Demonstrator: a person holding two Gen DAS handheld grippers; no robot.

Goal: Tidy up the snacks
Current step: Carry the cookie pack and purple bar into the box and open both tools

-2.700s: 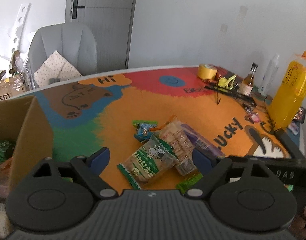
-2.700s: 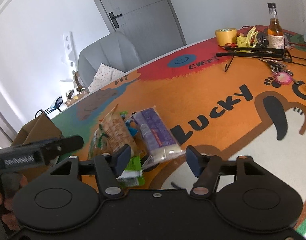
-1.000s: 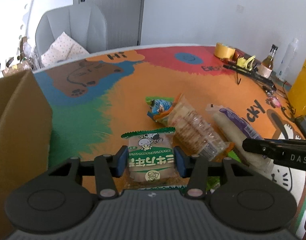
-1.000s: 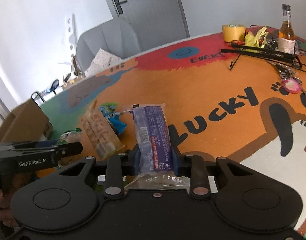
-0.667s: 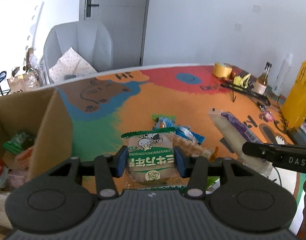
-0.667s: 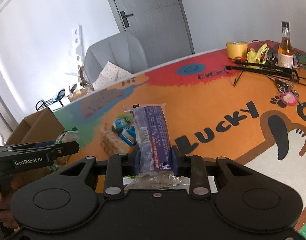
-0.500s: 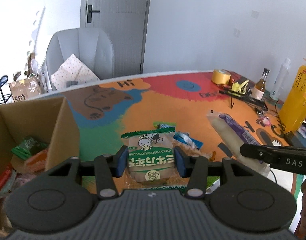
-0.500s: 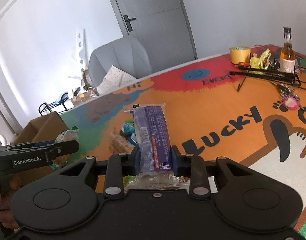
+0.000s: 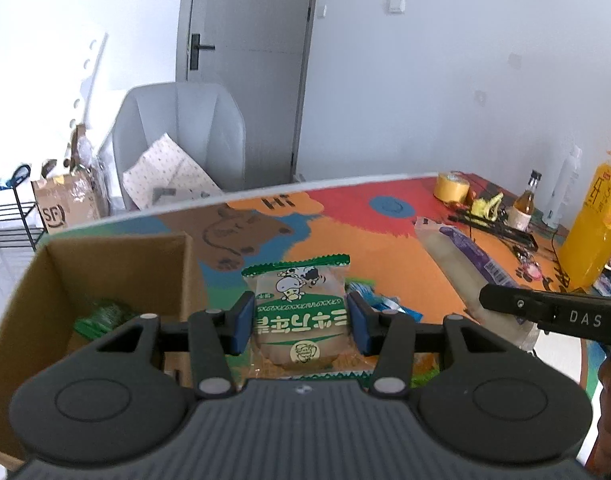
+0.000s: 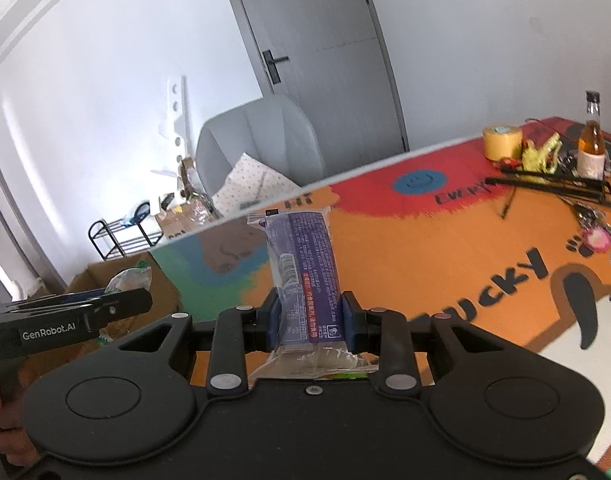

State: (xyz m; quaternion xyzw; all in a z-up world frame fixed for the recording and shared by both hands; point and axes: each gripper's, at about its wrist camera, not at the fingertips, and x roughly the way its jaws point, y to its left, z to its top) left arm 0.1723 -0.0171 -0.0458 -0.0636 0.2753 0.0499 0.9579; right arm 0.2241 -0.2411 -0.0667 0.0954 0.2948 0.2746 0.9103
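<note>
My left gripper (image 9: 299, 322) is shut on a green and white snack packet (image 9: 299, 312) and holds it in the air, just right of an open cardboard box (image 9: 117, 264). The box holds green packets (image 9: 101, 316). My right gripper (image 10: 307, 326) is shut on a long purple snack pack (image 10: 303, 272), lifted above the table; it also shows in the left wrist view (image 9: 461, 260). A blue wrapped snack (image 9: 385, 304) lies on the colourful table mat (image 9: 389, 248) behind the left gripper. The box (image 10: 117, 280) and the left gripper's packet (image 10: 129, 280) show at left in the right wrist view.
At the table's far right stand a yellow tape roll (image 9: 449, 186), a small bottle (image 9: 523, 208), a black rack (image 9: 501, 228) and a tall yellow bag (image 9: 593, 236). A grey chair (image 9: 177, 136) stands behind the table.
Both grippers closed on their snacks, lifted them off the table and moved left toward the cardboard box, which now fills more of the left wrist view.
</note>
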